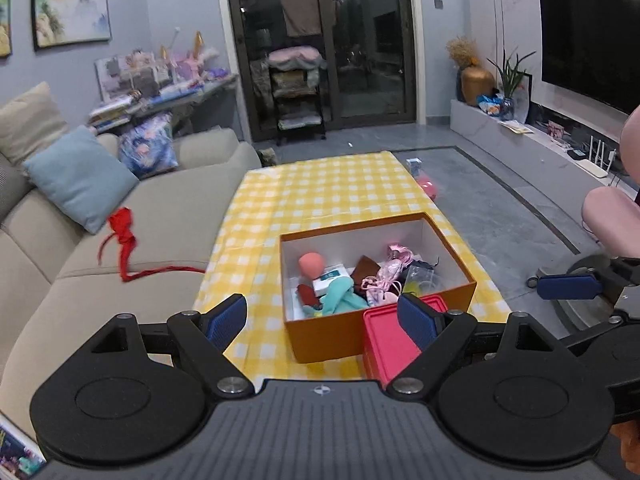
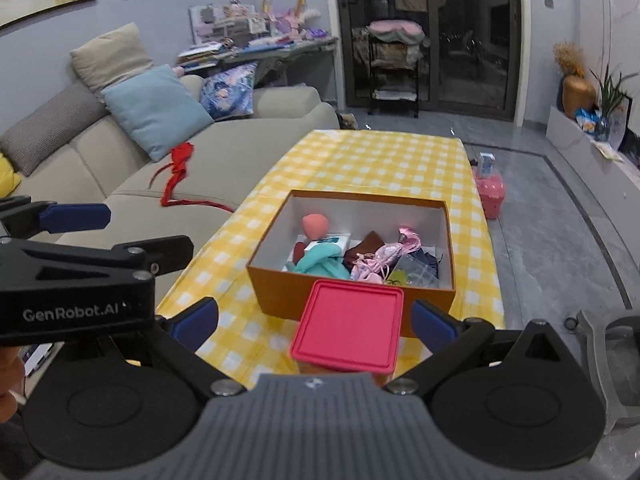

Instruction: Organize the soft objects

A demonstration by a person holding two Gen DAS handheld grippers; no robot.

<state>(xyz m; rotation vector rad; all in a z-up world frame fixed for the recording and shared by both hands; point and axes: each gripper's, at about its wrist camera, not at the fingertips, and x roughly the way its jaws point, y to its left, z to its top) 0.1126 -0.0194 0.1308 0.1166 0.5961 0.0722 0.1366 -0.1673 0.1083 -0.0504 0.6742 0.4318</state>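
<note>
One pink container (image 2: 347, 326), one orange box (image 2: 352, 272), two empty, spread tools.

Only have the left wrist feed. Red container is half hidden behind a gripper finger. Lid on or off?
Observer: On. The right wrist view shows the red container with its whole square lid seated flat.
Operator: Touching the orange box?
Observer: It stands in front of the orange box, overlapping its near wall from this angle. Cannot tell whether they touch.
Operator: Right gripper state? I see one finger only.
Observer: The right gripper is open, with one finger showing on each side of the lid, both clear of it.
</note>
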